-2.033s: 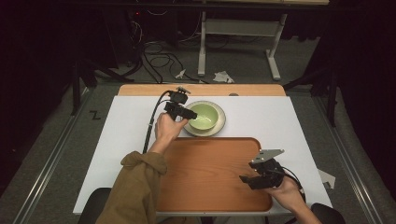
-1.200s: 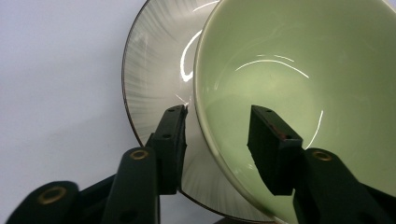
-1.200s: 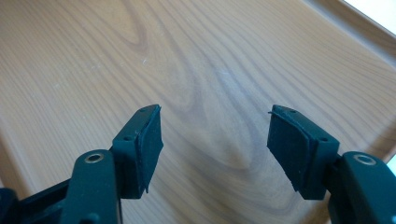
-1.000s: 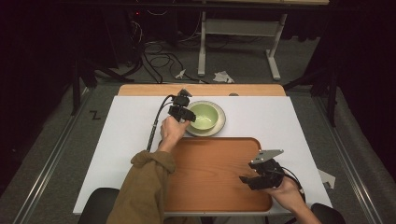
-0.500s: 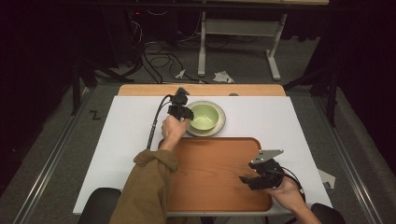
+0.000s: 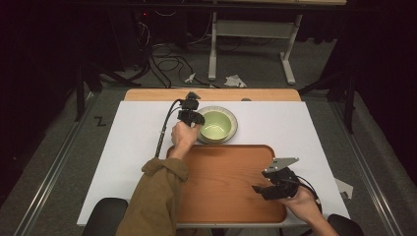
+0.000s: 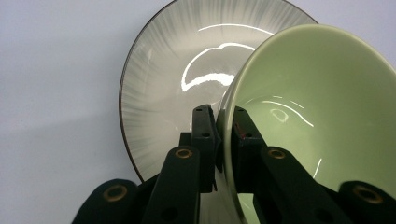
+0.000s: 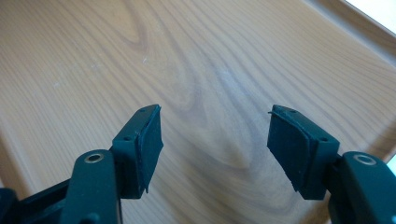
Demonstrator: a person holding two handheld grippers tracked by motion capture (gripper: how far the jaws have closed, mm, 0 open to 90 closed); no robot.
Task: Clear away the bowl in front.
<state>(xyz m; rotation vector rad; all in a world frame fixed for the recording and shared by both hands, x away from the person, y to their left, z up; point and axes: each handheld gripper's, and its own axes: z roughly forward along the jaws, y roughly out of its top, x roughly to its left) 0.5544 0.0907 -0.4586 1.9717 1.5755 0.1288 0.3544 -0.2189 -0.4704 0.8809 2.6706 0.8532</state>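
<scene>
My left gripper point(image 6: 193, 118) has just been closing and now pinches the near rim of the green bowl point(image 6: 216, 125), one jaw inside and one outside, so I can lift it. The bowl is empty and sits on a grey plate point(image 7: 159, 84) just beyond the tray point(image 6: 231, 162). My right gripper point(image 6: 273, 186) hangs wide open over the bare tray, holding nothing

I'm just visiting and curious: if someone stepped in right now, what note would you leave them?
Left gripper: jaws have just closed on the near rim of the green bowl, which sits on a grey plate on the white table.
Right gripper: jaws open, nothing between them, over the wooden tray.
Done: bowl gripped.
Left: likely lifting it, perhaps onto the tray.
</scene>
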